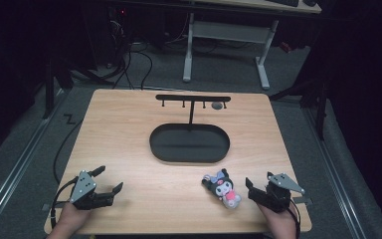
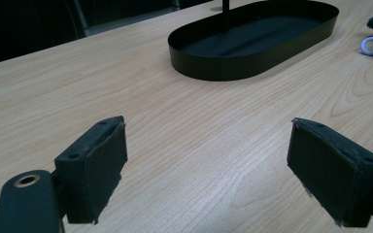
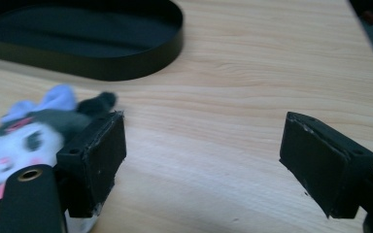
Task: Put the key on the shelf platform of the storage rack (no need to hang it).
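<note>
Plush toy [image 1: 223, 188], a small dark-eared doll with a white face, a pale bow and a pink body, lies on its back on the near right part of the wooden table [image 1: 129, 124]. It sits just left of the right gripper [image 1: 257, 189], whose jaws stand wide apart with nothing between them. In the right gripper view the toy [image 3: 29, 136] lies just outside the left-hand jaw, beside it rather than inside the gap, so nothing is gripped yet. That placement suggests the hand is lined up next to the toy and would need to shift left to bring it between the pads.

At the near left of the table the left gripper [image 1: 108, 179] rests low over bare wood, jaws likewise spread and empty. In its own view the left gripper [image 2: 206, 167] points across the table toward the tray, well apart from the toy, which reads as waiting while the other hand works.

Farther back, in the middle of the table, sits a black oval tray [image 1: 189, 155] with a thin post rising from its far side to a crossbar with small hooks [image 1: 193, 99]. Tray and rack face the person, within reach of both hands, and the tray is empty. Judging by the layout, the toy is probably meant to go into the tray or onto a hook, though which is unclear.
</note>
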A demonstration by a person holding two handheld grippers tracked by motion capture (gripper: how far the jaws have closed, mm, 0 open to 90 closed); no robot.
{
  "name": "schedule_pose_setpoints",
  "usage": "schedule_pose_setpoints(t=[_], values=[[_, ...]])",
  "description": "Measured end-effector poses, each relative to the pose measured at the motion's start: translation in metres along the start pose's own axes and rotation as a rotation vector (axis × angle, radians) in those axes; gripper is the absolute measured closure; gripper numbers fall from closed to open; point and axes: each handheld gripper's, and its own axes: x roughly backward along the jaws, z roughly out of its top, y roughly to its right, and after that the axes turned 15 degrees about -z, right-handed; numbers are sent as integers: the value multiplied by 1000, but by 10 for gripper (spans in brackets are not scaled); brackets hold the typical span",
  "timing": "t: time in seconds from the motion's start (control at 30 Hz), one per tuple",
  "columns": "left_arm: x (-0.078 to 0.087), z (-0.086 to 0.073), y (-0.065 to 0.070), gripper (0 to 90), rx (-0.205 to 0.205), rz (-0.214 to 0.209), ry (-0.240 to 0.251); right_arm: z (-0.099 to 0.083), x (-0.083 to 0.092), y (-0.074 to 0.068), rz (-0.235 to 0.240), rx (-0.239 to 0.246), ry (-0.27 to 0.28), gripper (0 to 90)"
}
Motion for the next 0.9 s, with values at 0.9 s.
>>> schedule_pose_setpoints(t=[0.9], values=[[2,-1,1,154,-7,-13,8,13,2,-4,6,101,-173,158]])
